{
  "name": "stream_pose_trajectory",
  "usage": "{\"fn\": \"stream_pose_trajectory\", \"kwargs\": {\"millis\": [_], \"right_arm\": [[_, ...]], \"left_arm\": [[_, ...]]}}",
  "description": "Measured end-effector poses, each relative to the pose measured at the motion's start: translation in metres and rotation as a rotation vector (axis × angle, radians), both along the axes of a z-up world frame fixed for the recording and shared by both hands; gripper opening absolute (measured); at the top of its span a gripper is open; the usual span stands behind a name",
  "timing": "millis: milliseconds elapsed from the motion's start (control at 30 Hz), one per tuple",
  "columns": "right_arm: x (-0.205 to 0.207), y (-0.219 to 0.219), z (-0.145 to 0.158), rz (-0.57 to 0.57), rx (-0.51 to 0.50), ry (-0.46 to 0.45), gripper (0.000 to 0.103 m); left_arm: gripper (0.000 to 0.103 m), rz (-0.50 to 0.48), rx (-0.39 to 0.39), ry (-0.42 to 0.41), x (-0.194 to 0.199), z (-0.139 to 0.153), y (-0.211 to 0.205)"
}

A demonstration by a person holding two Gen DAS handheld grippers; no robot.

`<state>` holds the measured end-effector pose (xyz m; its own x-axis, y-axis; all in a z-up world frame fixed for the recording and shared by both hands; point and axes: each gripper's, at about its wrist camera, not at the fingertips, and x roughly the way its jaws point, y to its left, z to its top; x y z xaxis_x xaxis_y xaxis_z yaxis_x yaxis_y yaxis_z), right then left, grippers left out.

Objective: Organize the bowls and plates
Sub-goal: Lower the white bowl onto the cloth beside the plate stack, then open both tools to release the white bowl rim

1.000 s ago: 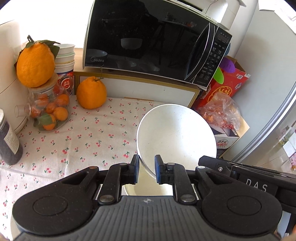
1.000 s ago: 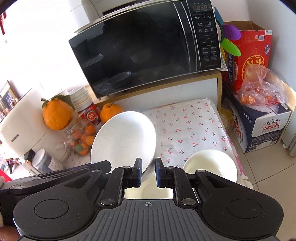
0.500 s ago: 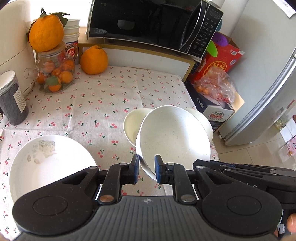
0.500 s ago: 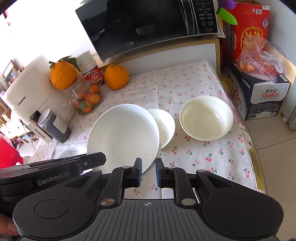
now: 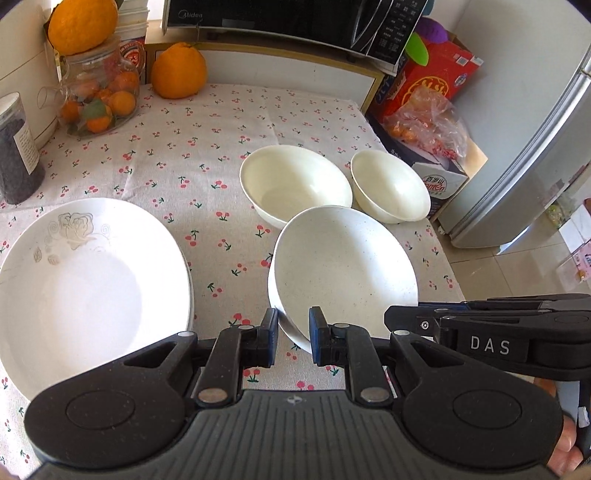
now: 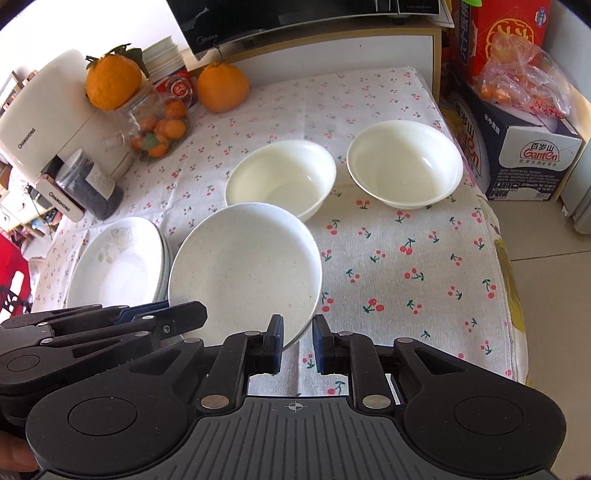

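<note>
Cherry-print surface [image 5: 207, 155]: left tool [image 5: 293, 338] and right tool [image 6: 297, 344] both pinch speckled plate [image 5: 343, 266] beside two bowls [image 5: 295, 182].

Sunlit cherry-print tablecloth [image 5: 229, 122], black microwave [image 5: 295, 18] behind, tiled floor [image 5: 517, 273] right.

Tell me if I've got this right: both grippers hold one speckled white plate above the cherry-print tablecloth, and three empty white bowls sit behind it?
Not quite: only two empty white bowls sit behind it, as the right wrist view shows. The rest holds: the left gripper and right gripper both hold one speckled white plate above the cherry-print tablecloth.
</note>
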<state>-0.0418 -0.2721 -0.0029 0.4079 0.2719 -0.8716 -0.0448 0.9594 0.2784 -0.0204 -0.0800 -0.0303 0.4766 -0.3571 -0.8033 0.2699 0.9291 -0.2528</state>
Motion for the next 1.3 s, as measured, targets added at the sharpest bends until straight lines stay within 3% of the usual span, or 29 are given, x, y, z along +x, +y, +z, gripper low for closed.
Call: {"fn": "stream_pose_trajectory", "kwargs": {"millis": [633, 767, 1300], "right_arm": [[0.012, 0.003, -0.018, -0.017, -0.031, 0.061, 0.019], [0.012, 0.004, -0.016, -0.019, -0.044, 0.054, 0.019], [0.016, -0.010, 0.000, -0.086, -0.002, -0.023, 0.023]], "left_arm": [[0.018, -0.047, 0.019, 0.039, 0.011, -0.018, -0.002], [0.026, -0.050, 0.038, 0.021, 0.011, -0.017, -0.004], [0.034, -0.022, 0.054, -0.069, 0.014, 0.001, 0.004]]}}
